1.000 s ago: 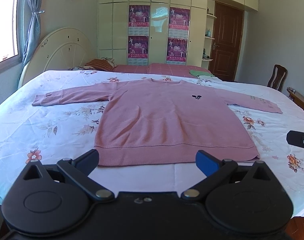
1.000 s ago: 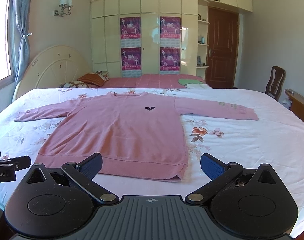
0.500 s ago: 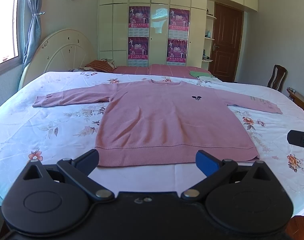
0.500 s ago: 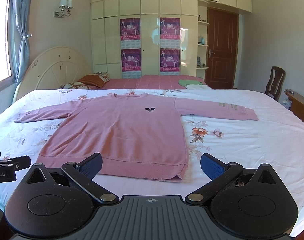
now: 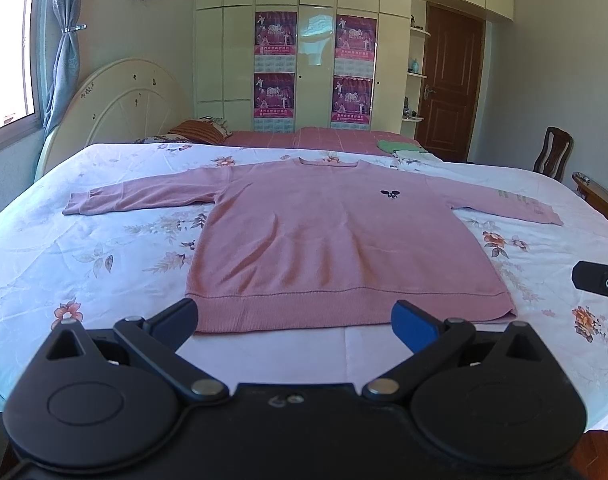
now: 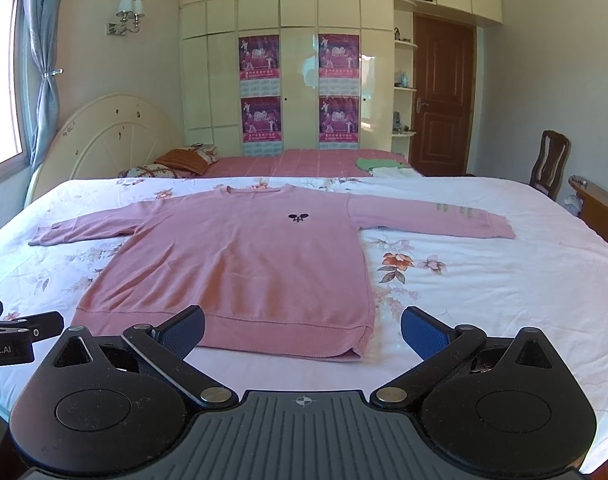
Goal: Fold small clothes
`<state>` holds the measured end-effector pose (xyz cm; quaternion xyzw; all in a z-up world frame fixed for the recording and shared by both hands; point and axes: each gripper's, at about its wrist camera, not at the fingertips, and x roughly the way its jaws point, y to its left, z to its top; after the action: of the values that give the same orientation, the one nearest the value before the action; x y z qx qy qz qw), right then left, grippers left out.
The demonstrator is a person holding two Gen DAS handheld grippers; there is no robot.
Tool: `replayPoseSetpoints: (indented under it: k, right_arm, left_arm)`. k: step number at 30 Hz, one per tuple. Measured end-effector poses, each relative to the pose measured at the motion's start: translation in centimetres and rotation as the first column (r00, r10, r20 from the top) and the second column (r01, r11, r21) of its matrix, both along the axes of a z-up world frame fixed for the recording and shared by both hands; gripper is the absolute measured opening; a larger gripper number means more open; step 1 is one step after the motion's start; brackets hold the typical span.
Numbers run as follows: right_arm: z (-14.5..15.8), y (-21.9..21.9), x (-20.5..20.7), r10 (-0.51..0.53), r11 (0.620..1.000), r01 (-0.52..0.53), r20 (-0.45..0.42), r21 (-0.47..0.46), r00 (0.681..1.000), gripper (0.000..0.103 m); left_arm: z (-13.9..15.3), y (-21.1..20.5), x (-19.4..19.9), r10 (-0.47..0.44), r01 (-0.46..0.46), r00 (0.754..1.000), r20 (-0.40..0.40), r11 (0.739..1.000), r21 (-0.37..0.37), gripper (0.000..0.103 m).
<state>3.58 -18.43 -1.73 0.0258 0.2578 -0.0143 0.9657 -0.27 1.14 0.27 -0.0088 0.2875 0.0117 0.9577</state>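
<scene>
A pink long-sleeved sweater (image 5: 336,240) lies flat, face up, on a floral white bedsheet (image 5: 84,256), sleeves spread to both sides, hem toward me. It also shows in the right wrist view (image 6: 244,264). My left gripper (image 5: 294,322) is open and empty, held just short of the hem, near its middle. My right gripper (image 6: 302,328) is open and empty, just short of the hem's right corner. Each gripper shows at the edge of the other's view.
Beyond the sheet lie a pink bedspread (image 5: 316,138), pillows (image 5: 196,130) and a folded green cloth (image 5: 400,145). A cream headboard (image 5: 124,108) stands at the left. A wooden chair (image 5: 552,152), wooden furniture edge (image 5: 600,200) and brown door (image 5: 452,88) are at the right.
Both views have tilted slightly, so the sweater sits a little lower in frame. Both grippers stay open; the sweater has not moved.
</scene>
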Motion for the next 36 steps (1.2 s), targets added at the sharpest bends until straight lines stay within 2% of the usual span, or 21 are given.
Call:
replayPoseSetpoints:
  k: [17, 19, 23, 26, 31, 36]
  right_arm:
    - [-0.3, -0.5, 0.5, -0.012, 1.0, 0.012, -0.014, 0.009, 1.0, 0.103]
    - [-0.4, -0.9, 0.7, -0.019, 1.0, 0.019, -0.017, 0.007, 1.0, 0.103]
    - [-0.7, -1.9, 1.2, -0.038, 0.999, 0.038, -0.029, -0.001, 0.999, 0.103]
    - [-1.0, -2.9, 1.7, -0.051, 0.999, 0.05, -0.028, -0.017, 0.998, 0.103]
    - [-1.3, -4.6, 3.2, -0.075, 0.997, 0.075, -0.019, -0.022, 0.997, 0.103]
    - [-1.8, -6.7, 5.7, -0.073, 0.997, 0.073, -0.019, -0.014, 0.997, 0.103]
  left_arm:
    - [-0.4, -1.0, 1.0, -0.001, 0.001, 1.0, -0.026, 1.0, 0.002, 0.103]
    - [-0.4, -1.1, 1.4, -0.015, 0.014, 1.0, -0.025, 0.999, -0.029, 0.103]
    - [-0.2, -0.6, 2.2, -0.04, 0.042, 0.999, 0.012, 0.981, -0.19, 0.103]
    - [-0.3, -1.0, 3.6, -0.054, 0.054, 0.999, 0.003, 0.974, -0.221, 0.103]
    - [-0.3, -3.1, 5.4, -0.072, 0.079, 0.996, 0.043, 0.981, -0.175, 0.103]
    - [-0.9, -5.2, 7.7, -0.101, 0.103, 0.995, 0.019, 0.986, -0.129, 0.101]
